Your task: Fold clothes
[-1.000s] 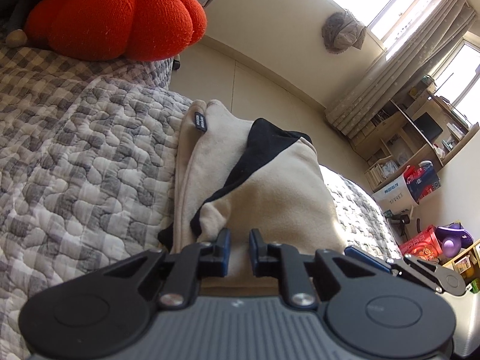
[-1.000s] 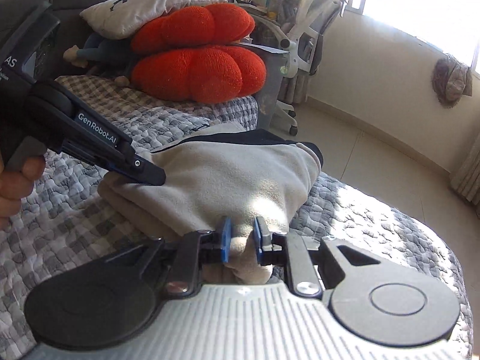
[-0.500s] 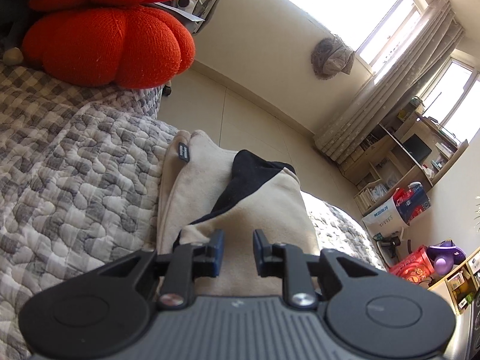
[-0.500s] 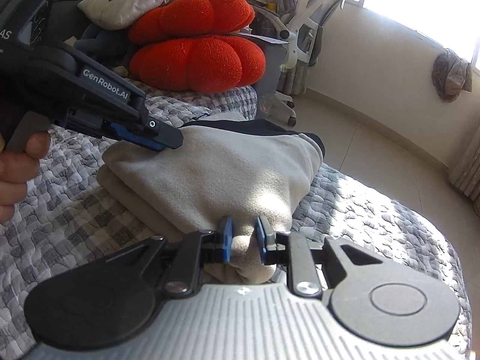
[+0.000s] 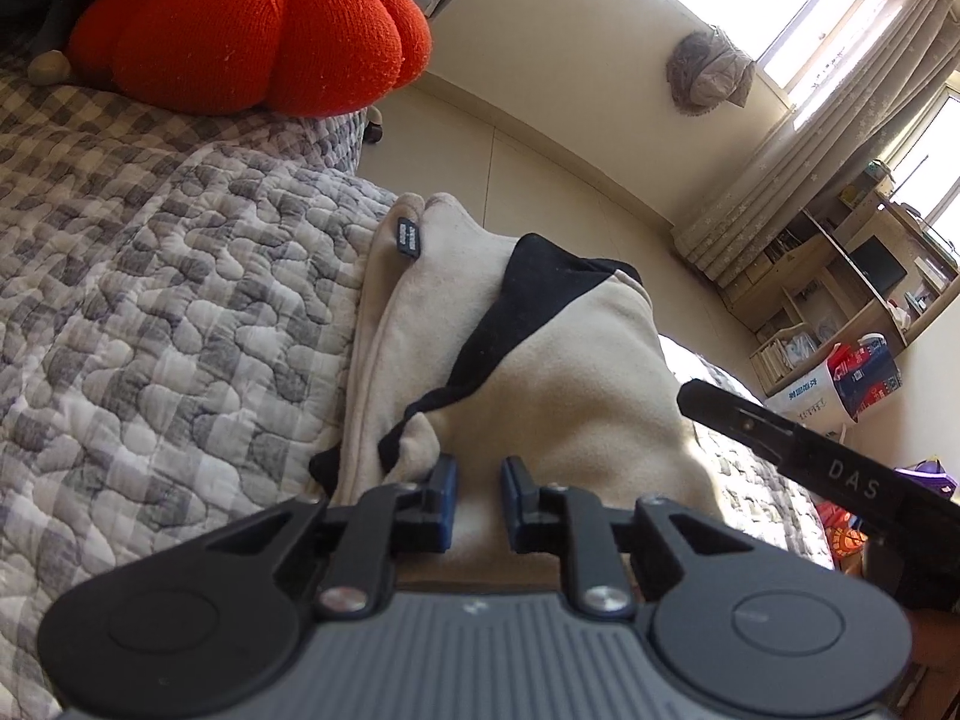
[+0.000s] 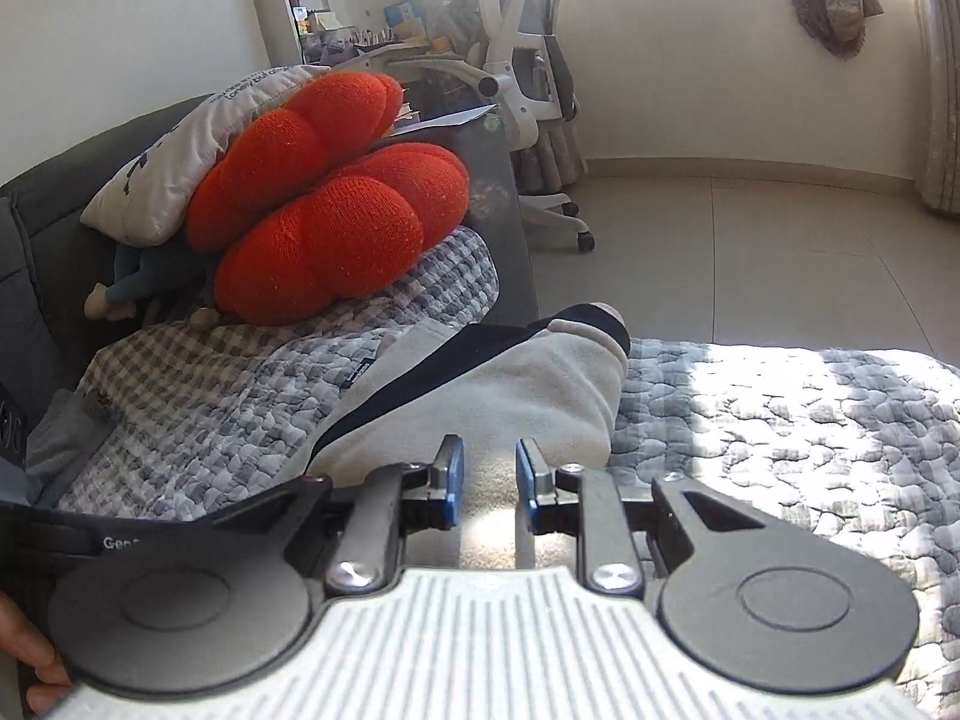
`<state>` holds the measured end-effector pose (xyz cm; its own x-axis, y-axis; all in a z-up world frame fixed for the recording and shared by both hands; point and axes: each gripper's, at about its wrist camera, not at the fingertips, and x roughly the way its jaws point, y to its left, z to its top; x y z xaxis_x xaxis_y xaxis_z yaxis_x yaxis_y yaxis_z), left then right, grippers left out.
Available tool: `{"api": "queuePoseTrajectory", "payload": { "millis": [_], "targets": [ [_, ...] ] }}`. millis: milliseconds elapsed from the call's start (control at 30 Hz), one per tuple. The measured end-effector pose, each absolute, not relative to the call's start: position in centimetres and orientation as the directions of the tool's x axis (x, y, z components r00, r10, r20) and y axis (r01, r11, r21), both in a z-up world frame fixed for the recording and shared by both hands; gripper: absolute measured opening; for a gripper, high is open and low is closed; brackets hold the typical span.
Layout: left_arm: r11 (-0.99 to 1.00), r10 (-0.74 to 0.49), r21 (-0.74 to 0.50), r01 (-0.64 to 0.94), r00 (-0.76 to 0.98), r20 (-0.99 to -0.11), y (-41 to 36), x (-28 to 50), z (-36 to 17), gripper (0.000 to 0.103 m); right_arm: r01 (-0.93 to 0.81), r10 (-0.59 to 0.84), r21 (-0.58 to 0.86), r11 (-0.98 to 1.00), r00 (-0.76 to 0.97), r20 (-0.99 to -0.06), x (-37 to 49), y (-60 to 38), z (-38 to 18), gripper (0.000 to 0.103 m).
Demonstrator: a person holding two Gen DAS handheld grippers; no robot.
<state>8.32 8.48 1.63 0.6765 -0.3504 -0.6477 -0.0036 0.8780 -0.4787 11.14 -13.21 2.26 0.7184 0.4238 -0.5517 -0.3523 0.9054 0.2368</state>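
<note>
A beige fleece garment (image 5: 570, 372) with a black inner layer lies folded on the grey quilted bed cover (image 5: 150, 312). My left gripper (image 5: 480, 501) hovers at its near edge. Its jaws stand a narrow gap apart and are closing; beige fabric shows between them, unpinched. A black finger of my right gripper (image 5: 720, 405) reaches in over the garment's right side. In the right wrist view the garment (image 6: 540, 396) lies just ahead of my right gripper (image 6: 489, 483), whose jaws are slightly open over sunlit fabric, gripping nothing. The left gripper's black body (image 6: 120, 534) shows at lower left.
Two red pumpkin cushions (image 6: 336, 228) and a white pillow (image 6: 180, 156) are stacked at the head of the bed. Beyond the bed edge are tiled floor (image 6: 750, 252) and a white office chair (image 6: 528, 78). Shelves and boxes (image 5: 840, 378) stand by the curtains.
My right gripper let go of the garment's front fold, rolled and swung sideways, its jaws a little wider. Its finger now enters the left wrist view. The left gripper stayed put.
</note>
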Motion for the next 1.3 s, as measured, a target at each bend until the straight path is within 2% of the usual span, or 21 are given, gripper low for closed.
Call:
{"api": "queuePoseTrajectory", "payload": {
  "millis": [67,133,300,500,700,933,1000,1033,1067,1133,1167,1300],
  "targets": [
    [0.88,-0.352,-0.475,0.003,0.675,-0.649,8.5,8.3,1.6,0.018,-0.348,0.409,0.224,0.91,0.674,-0.614,13.7,-12.6,1.1,0.018],
    [0.883,-0.352,-0.47,0.009,0.674,-0.649,8.5,8.3,1.6,0.018,-0.323,0.405,0.248,0.913,0.657,-0.636,16.0,-12.7,0.3,0.015],
    [0.894,-0.345,-0.447,0.024,0.673,-0.654,8.2,8.2,1.8,0.017,-0.272,0.385,0.272,0.923,0.648,-0.657,20.6,-13.1,-0.2,0.015],
    [0.906,-0.336,-0.422,0.04,0.674,-0.657,7.8,8.4,1.9,0.017,-0.276,0.425,0.325,0.905,0.651,-0.629,24.0,-13.9,-0.6,0.014],
    [0.908,-0.336,-0.416,0.049,0.677,-0.655,7.9,8.4,1.8,0.017,-0.342,0.361,0.164,0.925,0.666,-0.653,24.3,-11.8,-0.6,0.014],
    [0.886,-0.374,-0.46,0.059,0.677,-0.634,8.6,8.5,1.7,0.017,-0.311,0.286,0.08,0.947,0.701,-0.654,22.9,-11.1,-0.6,0.015],
    [0.868,-0.4,-0.493,0.062,0.673,-0.621,9.4,8.6,1.4,0.017,-0.301,0.292,0.102,0.948,0.7,-0.651,22.0,-11.6,0.7,0.019],
    [0.856,-0.413,-0.513,0.056,0.671,-0.616,9.7,8.6,1.3,0.017,-0.295,0.304,0.126,0.947,0.703,-0.643,21.2,-12.1,1.4,0.031],
    [0.843,-0.425,-0.536,0.047,0.668,-0.611,10.1,8.6,1.2,0.017,-0.282,0.317,0.157,0.947,0.72,-0.618,20.0,-12.9,2.2,0.056],
    [0.815,-0.451,-0.578,0.029,0.658,-0.603,10.9,8.7,1.0,0.017,-0.251,0.345,0.24,0.938,0.748,-0.567,17.2,-14.8,3.3,0.085],
    [0.804,-0.46,-0.594,0.02,0.654,-0.601,11.1,8.8,0.9,0.017,-0.238,0.375,0.303,0.923,0.734,-0.566,16.0,-15.8,3.3,0.09],
    [0.778,-0.476,-0.628,-0.002,0.65,-0.593,11.7,9.0,0.4,0.017,-0.159,0.501,0.536,0.829,0.638,-0.585,12.4,-18.4,1.4,0.09]
  ]
}}
